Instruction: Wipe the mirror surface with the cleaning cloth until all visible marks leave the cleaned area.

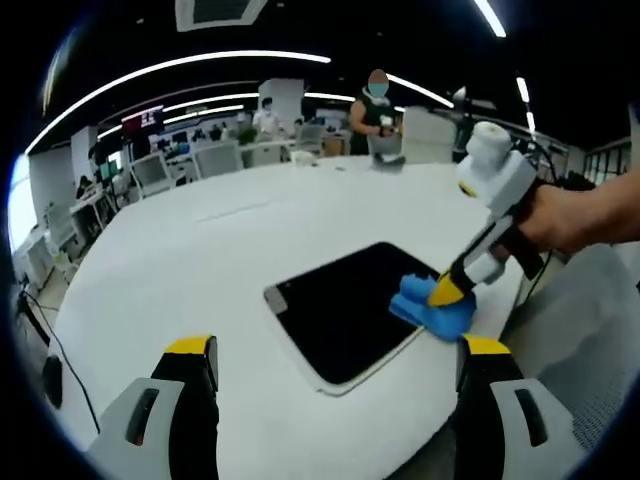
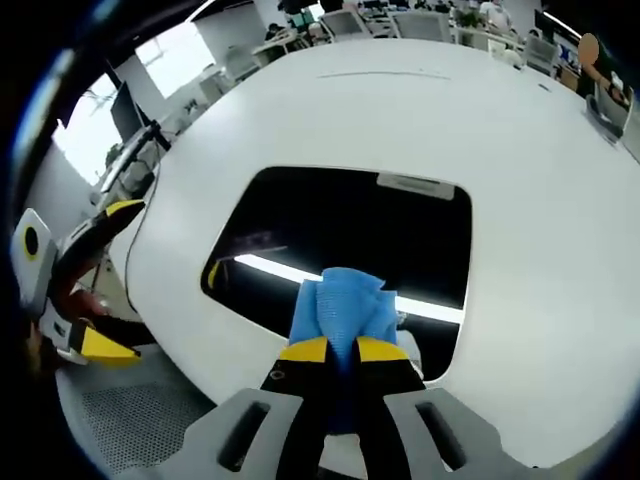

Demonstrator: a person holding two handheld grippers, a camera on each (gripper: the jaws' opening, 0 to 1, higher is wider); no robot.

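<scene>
On the white counter, near its edge, lies the flat dark mirror. Blue cleaning cloth pinched tight in the right tongs, pressed on the near end of the glass, by the corner closest to the counter edge. Left tongs wide apart, holding nothing, hanging near the mirror without touching it.

Could slide the whole mirror toward the counter edge, since nothing pins it down. Could push too hard and tip that corner off. Could lose the cloth from the pinch if dragged too fast. Could miss spots on the far end and stop too soon. Hard to tell marks from light streaks on the glass, so easy to leave some behind.
</scene>
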